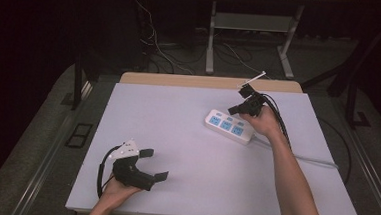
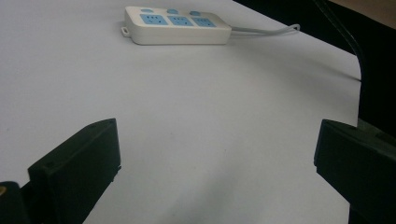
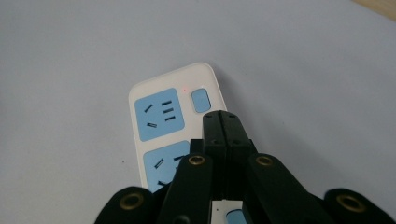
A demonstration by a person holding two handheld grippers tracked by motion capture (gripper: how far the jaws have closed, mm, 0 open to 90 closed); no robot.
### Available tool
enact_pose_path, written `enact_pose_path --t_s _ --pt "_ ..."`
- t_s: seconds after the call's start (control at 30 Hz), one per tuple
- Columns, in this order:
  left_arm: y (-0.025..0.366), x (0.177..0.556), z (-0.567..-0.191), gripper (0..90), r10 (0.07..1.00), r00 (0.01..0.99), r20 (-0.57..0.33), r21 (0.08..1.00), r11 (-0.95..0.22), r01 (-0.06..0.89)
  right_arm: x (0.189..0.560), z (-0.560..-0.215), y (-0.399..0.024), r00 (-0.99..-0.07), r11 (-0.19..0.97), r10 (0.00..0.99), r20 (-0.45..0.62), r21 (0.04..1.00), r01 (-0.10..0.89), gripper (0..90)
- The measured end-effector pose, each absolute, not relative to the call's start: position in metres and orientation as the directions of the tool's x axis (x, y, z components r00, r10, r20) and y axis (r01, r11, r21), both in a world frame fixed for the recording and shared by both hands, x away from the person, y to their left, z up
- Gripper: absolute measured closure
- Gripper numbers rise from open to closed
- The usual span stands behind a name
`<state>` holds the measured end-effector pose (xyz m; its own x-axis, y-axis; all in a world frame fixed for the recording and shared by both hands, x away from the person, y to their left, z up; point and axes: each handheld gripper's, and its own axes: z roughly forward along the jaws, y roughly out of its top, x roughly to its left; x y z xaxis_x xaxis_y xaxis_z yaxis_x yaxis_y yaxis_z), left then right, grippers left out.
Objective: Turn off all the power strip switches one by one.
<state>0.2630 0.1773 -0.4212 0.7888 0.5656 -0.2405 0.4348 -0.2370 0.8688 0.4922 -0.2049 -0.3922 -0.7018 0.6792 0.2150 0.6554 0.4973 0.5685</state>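
- Hovering right gripper (image 3: pixel 222 122), jaws shut and empty, just above power strip (image 3: pixel 172 135), tips beside its end switch (image 3: pixel 201 100).
- Power strip lies flat on table (image 1: pixel 186 137), right of centre.
- Left gripper (image 1: pixel 156 164) open, empty, well apart from strip.
- Risk: shut tips land off-centre, slide off switch, shove the light strip instead.

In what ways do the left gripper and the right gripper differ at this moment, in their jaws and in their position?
The left gripper has its jaws wide open with nothing between them; the right gripper has its jaws shut together. The left gripper sits low near the front edge of the table, far from the power strip; the right gripper hangs just above the strip, beside a blue switch. Both are black and hand-held.
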Motion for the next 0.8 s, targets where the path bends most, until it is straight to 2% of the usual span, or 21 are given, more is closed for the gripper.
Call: enact_pose_path --t_s 0.8 --pt "0.178 0.263 -0.421 0.0 0.564 0.789 -0.244 0.871 -0.231 0.434 0.506 -0.37 -0.182 -0.725 0.526 0.661 0.193 0.57 0.631 90.0"
